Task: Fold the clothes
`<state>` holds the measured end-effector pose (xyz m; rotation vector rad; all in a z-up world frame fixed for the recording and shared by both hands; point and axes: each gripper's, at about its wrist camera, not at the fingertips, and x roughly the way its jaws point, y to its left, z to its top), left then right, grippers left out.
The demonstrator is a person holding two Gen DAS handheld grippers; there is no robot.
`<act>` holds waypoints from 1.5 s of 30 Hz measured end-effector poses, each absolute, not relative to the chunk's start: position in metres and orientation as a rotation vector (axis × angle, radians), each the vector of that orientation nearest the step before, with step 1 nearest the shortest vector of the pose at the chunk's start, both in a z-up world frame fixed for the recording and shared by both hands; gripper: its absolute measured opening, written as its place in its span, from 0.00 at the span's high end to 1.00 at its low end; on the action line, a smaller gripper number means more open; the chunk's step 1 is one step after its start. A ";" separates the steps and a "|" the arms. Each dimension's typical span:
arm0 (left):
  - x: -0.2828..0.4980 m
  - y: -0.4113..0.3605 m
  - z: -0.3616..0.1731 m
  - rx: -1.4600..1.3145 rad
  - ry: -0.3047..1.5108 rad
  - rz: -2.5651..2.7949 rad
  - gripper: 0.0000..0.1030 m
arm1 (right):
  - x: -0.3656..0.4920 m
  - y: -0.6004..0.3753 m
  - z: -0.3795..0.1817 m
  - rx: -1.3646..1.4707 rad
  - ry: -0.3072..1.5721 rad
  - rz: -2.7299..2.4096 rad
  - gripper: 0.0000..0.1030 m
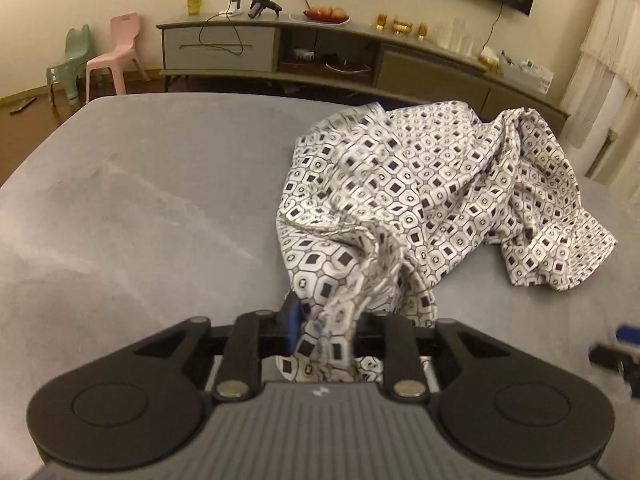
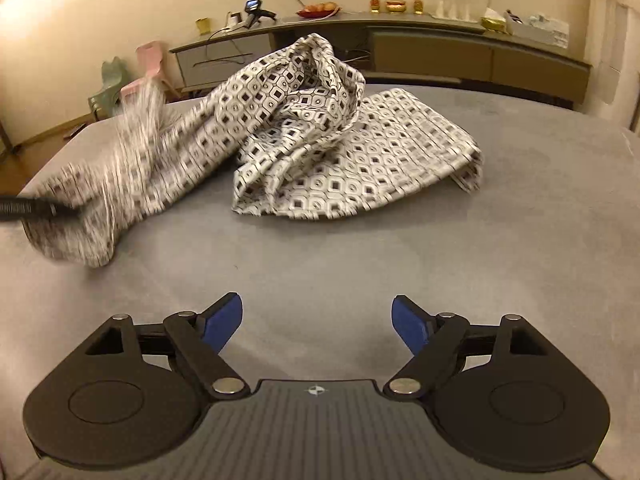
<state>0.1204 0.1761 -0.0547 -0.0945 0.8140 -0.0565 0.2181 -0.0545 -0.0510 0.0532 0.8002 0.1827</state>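
A warmly lit living room with cream walls surrounds a wide grey padded surface (image 1: 140, 200) that fills the left wrist view. Behind the surface runs a long low grey sideboard (image 1: 280, 44). On the sideboard sit a yellow cup (image 1: 194, 5), a handheld device with a small screen (image 1: 262, 2), a dish of fruit (image 1: 326, 14) and some gold-coloured ornaments (image 1: 402, 26). To the left of the sideboard, on the wooden floor, stand a pink plastic chair (image 1: 116, 54) and a green plastic chair (image 1: 66, 64). A patterned garment (image 1: 420, 188), white with small dark squares, lies crumpled on the right half of the surface, in front of the sideboard. One bunched end of it runs down into the left gripper (image 1: 326, 328), whose blue-padded fingers are clamped on the cloth. At the right edge of this view, a blurred dark and blue part of the right gripper (image 1: 618, 350) shows.

In the right wrist view, the same surface (image 2: 520, 240) stretches toward the sideboard (image 2: 440, 48). The garment (image 2: 340, 152) lies heaped in the middle of the surface, in front of the sideboard, one flat panel spread toward the right. A blurred length of it trails to the left edge, where a dark part of the left gripper (image 2: 28, 208) meets it. The right gripper (image 2: 317, 320) hangs over bare surface, well short of the garment, its blue fingers (image 2: 224, 318) spread wide apart and holding nothing.
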 end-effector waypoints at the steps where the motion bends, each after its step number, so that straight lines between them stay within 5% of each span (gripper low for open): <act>1: 0.120 0.180 -0.056 -0.104 0.817 -0.064 0.46 | 0.226 -0.052 -0.048 0.043 0.788 0.176 0.16; 4: 0.118 0.182 -0.048 -0.101 0.773 -0.077 0.18 | 0.260 -0.046 -0.037 0.021 0.751 0.142 0.11; 6: 0.123 0.180 -0.050 -0.085 0.789 -0.101 0.16 | 0.294 -0.039 -0.040 0.026 0.771 0.121 0.11; 8: 0.131 0.176 -0.059 -0.066 0.815 -0.109 0.29 | 0.326 -0.032 -0.050 0.021 0.792 0.120 0.18; 9: 0.134 0.177 -0.063 -0.062 0.826 -0.101 0.60 | 0.337 -0.029 -0.054 0.025 0.803 0.122 0.29; 10: 0.137 0.177 -0.068 -0.057 0.836 -0.094 0.84 | 0.346 -0.026 -0.058 0.032 0.815 0.125 0.59; 11: 0.140 0.178 -0.072 -0.055 0.844 -0.087 0.89 | 0.355 -0.023 -0.062 0.039 0.826 0.128 0.76; 13: 0.137 0.185 -0.066 -0.077 0.828 -0.077 0.91 | 0.350 -0.026 -0.047 0.054 0.791 0.131 0.87; 20: 0.127 0.199 -0.045 -0.142 0.780 -0.071 0.93 | 0.249 -0.097 0.022 0.191 0.615 0.089 0.91; 24: 0.122 0.195 -0.038 -0.157 0.769 -0.094 0.93 | 0.231 -0.119 -0.014 0.018 0.787 -0.130 0.86; 25: 0.121 0.193 -0.037 -0.155 0.767 -0.095 0.93 | 0.227 -0.114 -0.013 -0.012 0.772 -0.150 0.77; 28: 0.118 0.190 -0.035 -0.153 0.759 -0.097 0.93 | 0.221 -0.080 0.007 -0.065 0.649 -0.125 0.21; 29: 0.117 0.190 -0.035 -0.154 0.758 -0.098 0.93 | 0.225 -0.062 0.015 -0.085 0.614 -0.081 0.15; 38: 0.118 0.196 -0.034 -0.186 0.764 -0.112 0.93 | 0.350 0.077 0.002 -0.003 0.717 0.252 0.14; 39: 0.119 0.197 -0.035 -0.187 0.764 -0.116 0.93 | 0.367 0.082 -0.009 0.032 0.758 0.256 0.17; 40: 0.119 0.198 -0.036 -0.189 0.764 -0.117 0.93 | 0.382 0.086 -0.018 0.073 0.801 0.262 0.36; 41: 0.120 0.200 -0.037 -0.193 0.766 -0.118 0.93 | 0.393 0.088 -0.025 0.117 0.849 0.271 0.76; 42: 0.121 0.201 -0.037 -0.197 0.767 -0.119 0.93 | 0.399 0.087 -0.029 0.156 0.883 0.275 0.89; 45: 0.123 0.205 -0.039 -0.208 0.770 -0.123 0.93 | 0.388 0.076 -0.024 0.188 0.827 0.256 1.00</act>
